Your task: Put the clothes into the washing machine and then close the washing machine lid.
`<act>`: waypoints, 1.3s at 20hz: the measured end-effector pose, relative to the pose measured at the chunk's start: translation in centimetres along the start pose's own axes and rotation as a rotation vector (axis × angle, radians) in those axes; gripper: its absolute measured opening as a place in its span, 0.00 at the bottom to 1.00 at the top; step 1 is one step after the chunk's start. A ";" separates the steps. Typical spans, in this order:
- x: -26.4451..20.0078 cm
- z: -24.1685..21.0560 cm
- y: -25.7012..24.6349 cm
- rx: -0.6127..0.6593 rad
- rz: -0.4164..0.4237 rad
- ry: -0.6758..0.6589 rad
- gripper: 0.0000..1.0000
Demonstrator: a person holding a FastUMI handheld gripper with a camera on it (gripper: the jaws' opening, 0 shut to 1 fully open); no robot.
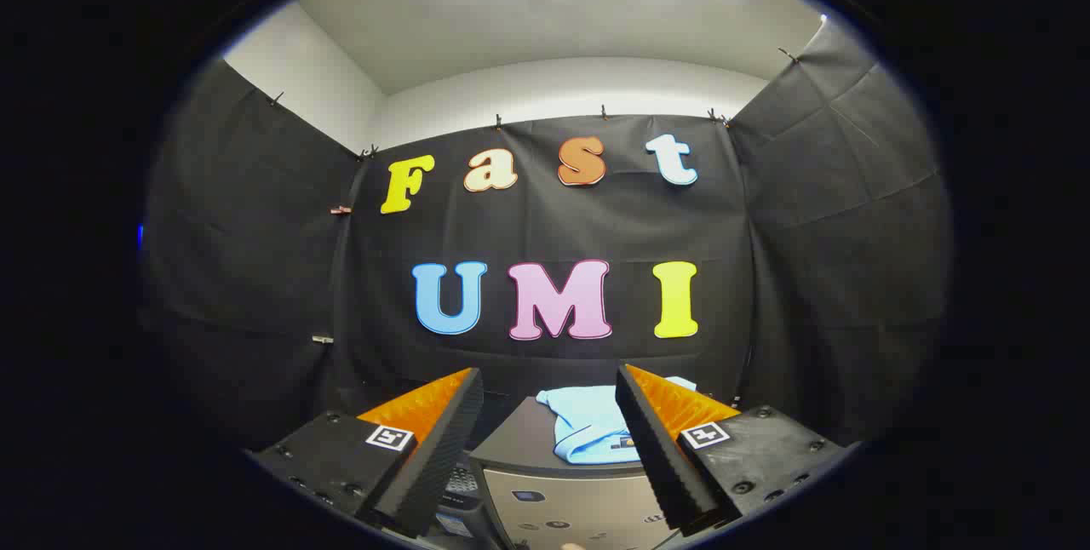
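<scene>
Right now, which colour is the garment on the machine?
Light blue garment, seen best in the gripper view.

Low in the frame's middle, washing machine (545,469) with its dark lid down, folded light blue garment (588,424) lying on the lid's right part, partly behind the right finger

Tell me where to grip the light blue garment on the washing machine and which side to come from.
Grip the folded near edge of the light blue garment, where it bunches thickest on the washing machine lid. Come from the front and slightly above, since that edge faces the open gripper and lies just ahead between its fingers. This is a judgement.
</scene>
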State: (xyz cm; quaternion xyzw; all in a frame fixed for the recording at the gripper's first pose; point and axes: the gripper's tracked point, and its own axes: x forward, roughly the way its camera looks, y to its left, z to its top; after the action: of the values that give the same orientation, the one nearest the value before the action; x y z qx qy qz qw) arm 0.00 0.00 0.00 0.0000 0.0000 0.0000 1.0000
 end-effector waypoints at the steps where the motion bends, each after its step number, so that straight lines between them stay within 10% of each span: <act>1: 0.0 0.0 0.0 0.003 0.002 -0.002 0.98; 26: 0.2 0.1 -1.1 -0.003 0.000 -0.004 0.98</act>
State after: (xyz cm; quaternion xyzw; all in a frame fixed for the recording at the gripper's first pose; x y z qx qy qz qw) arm 0.16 -1.05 0.05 -0.0017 -0.0021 -0.0001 1.0000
